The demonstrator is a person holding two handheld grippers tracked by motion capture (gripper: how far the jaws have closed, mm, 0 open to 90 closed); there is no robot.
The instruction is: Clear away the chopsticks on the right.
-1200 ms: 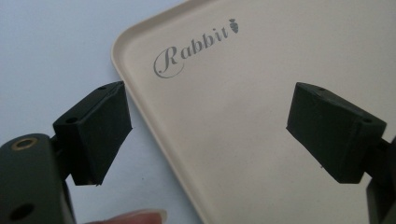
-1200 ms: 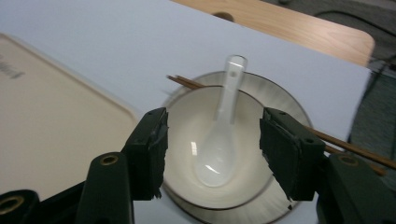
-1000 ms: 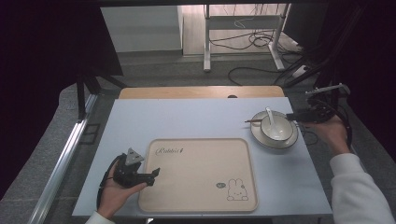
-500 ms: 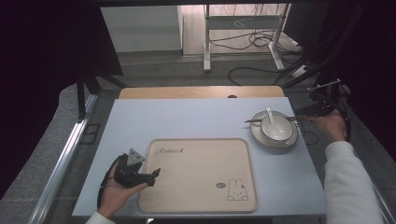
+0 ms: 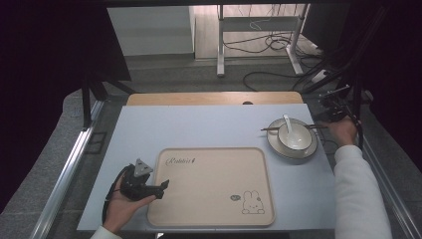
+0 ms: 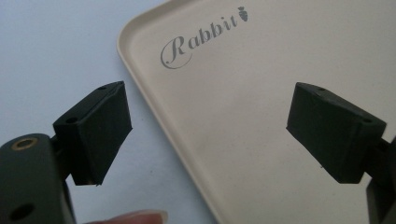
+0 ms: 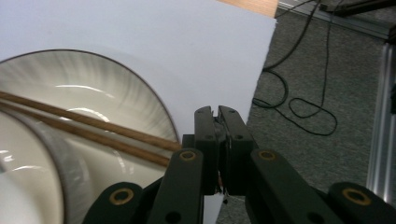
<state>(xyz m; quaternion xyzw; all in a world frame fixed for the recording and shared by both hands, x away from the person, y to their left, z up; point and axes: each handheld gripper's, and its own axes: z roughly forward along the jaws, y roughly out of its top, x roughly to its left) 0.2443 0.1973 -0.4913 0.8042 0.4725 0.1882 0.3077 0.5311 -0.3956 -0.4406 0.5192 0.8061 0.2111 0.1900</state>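
Holding my left gripper [image 5: 161, 187] low at the near-left of the table [image 5: 199, 129], jaws spread wide with nothing between them. Left gripper view: one jaw sits over the bare table, the other over the beige tray [image 6: 261, 116], the tray's rounded corner and "Rabbit" lettering [image 6: 203, 35] between and beyond them. High view: its tips just reach the tray's [image 5: 209, 199] left edge. No change there against the frames a second and half a second back.

My right gripper [image 7: 217, 126] has its jaws pressed together; I see nothing clamped between them. Right gripper view: the near ends of the brown chopsticks [image 7: 84, 128] run up to the left side of the jaws, touching or just beside, can't tell which. The chopsticks lie across the white bowl [image 7: 28, 177], which sits in the wider plate [image 7: 116, 93].

High view: my right hand [image 5: 343, 130] is at the far-right table edge, right of the plate [image 5: 311, 149]. Bowl [image 5: 294, 139] holds a white spoon [image 5: 287, 123]; chopsticks [image 5: 278, 128] lie left-right across the bowl rim, the left tips sticking out past the plate.

Change: a second ago my right hand was closer in over the plate; now it has backed off to the right, clear of the rim. Half a second ago the chopsticks were already across the bowl. Plate, bowl, spoon and tray haven't shifted.
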